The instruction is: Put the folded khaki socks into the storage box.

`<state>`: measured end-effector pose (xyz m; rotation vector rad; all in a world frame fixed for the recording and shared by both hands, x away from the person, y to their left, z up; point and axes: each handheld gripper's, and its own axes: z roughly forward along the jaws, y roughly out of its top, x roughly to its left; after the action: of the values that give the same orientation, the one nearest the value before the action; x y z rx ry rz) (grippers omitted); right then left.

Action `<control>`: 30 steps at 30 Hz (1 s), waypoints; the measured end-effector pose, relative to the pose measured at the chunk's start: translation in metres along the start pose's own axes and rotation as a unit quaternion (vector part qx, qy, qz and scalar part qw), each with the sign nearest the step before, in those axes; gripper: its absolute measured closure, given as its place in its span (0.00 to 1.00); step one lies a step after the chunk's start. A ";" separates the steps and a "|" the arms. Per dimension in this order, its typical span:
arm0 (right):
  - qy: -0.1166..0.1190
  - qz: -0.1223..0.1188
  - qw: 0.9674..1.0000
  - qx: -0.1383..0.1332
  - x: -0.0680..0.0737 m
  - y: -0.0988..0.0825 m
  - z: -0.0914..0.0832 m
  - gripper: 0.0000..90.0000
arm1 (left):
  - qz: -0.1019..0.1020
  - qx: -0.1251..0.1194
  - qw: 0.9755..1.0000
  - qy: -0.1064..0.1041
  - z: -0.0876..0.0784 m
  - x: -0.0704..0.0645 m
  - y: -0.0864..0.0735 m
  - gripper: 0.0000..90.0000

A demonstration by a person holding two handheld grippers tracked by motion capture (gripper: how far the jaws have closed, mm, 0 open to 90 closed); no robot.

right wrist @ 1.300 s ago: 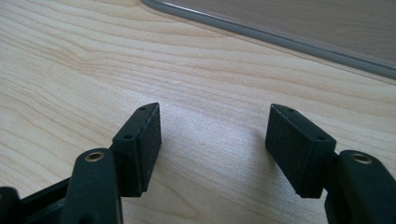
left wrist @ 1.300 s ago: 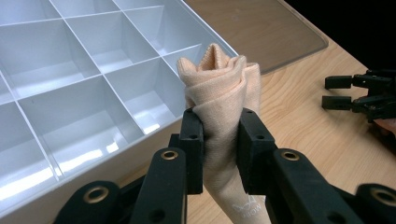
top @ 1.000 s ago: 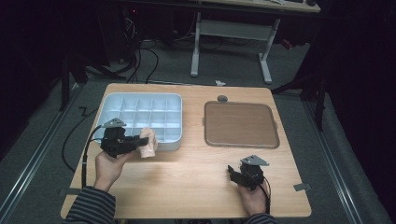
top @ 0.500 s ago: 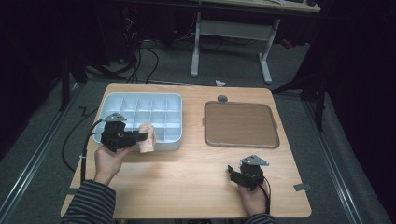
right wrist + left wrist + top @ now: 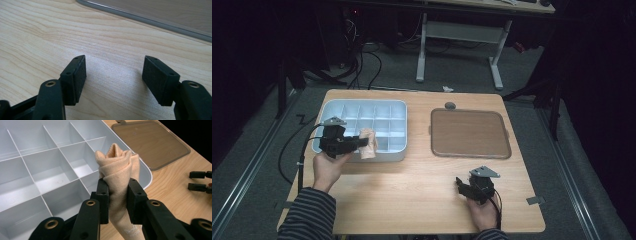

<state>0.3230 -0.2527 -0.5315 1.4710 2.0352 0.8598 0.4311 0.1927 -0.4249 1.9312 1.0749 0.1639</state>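
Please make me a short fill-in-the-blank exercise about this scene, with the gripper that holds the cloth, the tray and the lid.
1. The rolled beige cloth is clamped in the ____ gripper.
2. The cloth is over the near edge of the white ____ tray.
3. The jaws of the right gripper are ____ , with nothing between them.
4. The brown lid lies flat to the ____ of the tray.

Missing words: left; compartment; open; right

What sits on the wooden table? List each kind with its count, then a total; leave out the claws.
Pale blue plastic compartment tray: 1
Brown flat rectangular lid: 1
Rolled beige cloth, held in the left claw: 1
Small grey round object: 1
Total: 4
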 end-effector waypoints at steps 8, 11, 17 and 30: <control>0.000 0.000 1.000 0.000 0.000 0.000 0.000 0.40 | -0.013 0.001 1.000 0.006 0.004 0.010 0.001 0.83; 0.000 0.000 1.000 0.000 0.000 0.000 0.000 0.40 | -0.015 0.000 1.000 0.006 0.004 0.012 0.001 0.83; 0.000 0.000 1.000 0.000 0.000 0.000 0.000 0.40 | -0.018 0.003 1.000 0.011 0.006 0.017 0.001 0.83; 0.000 0.000 1.000 0.000 0.000 0.000 0.000 0.40 | -0.034 0.008 0.999 0.020 0.011 0.030 0.000 0.83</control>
<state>0.3230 -0.2526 -0.5315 1.4709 2.0348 0.8593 0.4547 0.2072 -0.4400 1.9094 1.1687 0.1575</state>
